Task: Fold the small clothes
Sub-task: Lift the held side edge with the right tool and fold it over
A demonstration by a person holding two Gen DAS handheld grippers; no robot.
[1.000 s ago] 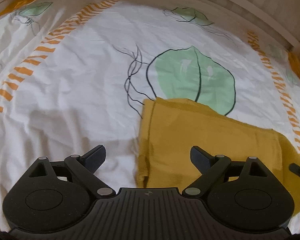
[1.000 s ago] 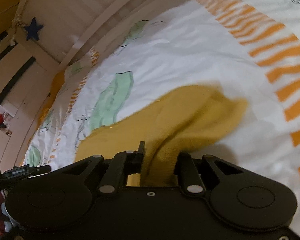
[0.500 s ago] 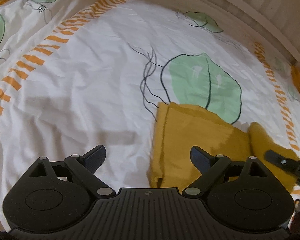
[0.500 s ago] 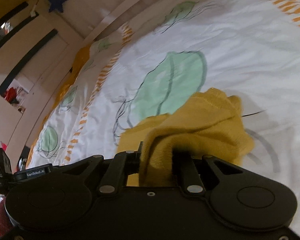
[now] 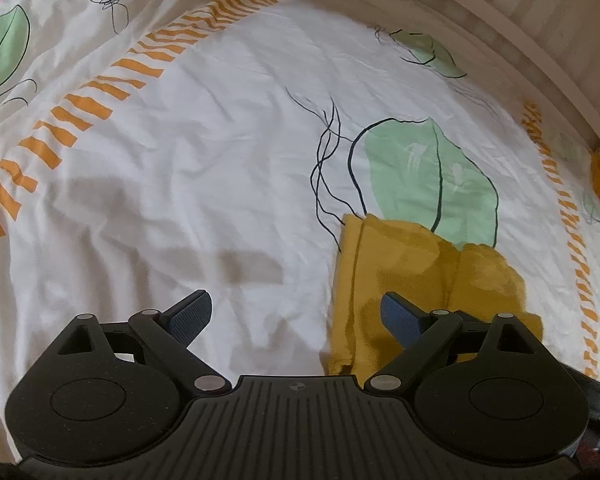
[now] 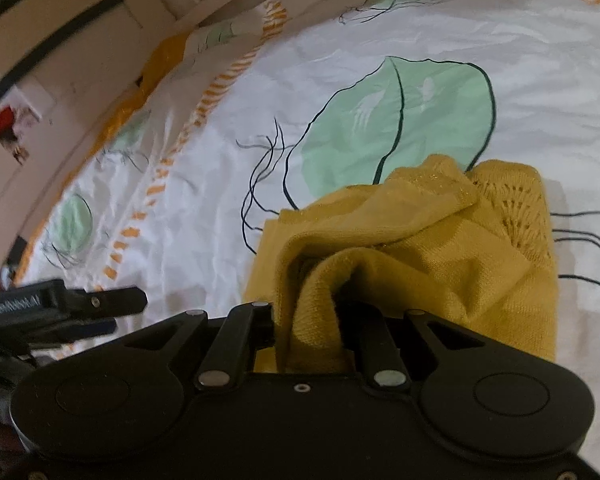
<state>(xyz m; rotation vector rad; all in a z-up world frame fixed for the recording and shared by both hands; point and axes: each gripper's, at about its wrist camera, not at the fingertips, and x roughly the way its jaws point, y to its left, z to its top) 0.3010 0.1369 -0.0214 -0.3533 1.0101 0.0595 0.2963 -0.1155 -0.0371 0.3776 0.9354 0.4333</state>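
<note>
Mustard knit garment (image 6: 416,240) sat bunched between the right gripper's (image 6: 314,320) clenched jaws, its far part draped on the bed sheet (image 5: 220,140). Left gripper (image 5: 296,312) hung with jaws spread wide, empty, the garment's folded edge lying just beyond its right finger.

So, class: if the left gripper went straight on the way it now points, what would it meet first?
Probably the white leaf-print bedsheet. The left gripper is open, and its line passes just beside the yellow garment's edge; depth is unclear, so it might brush that edge.
</note>
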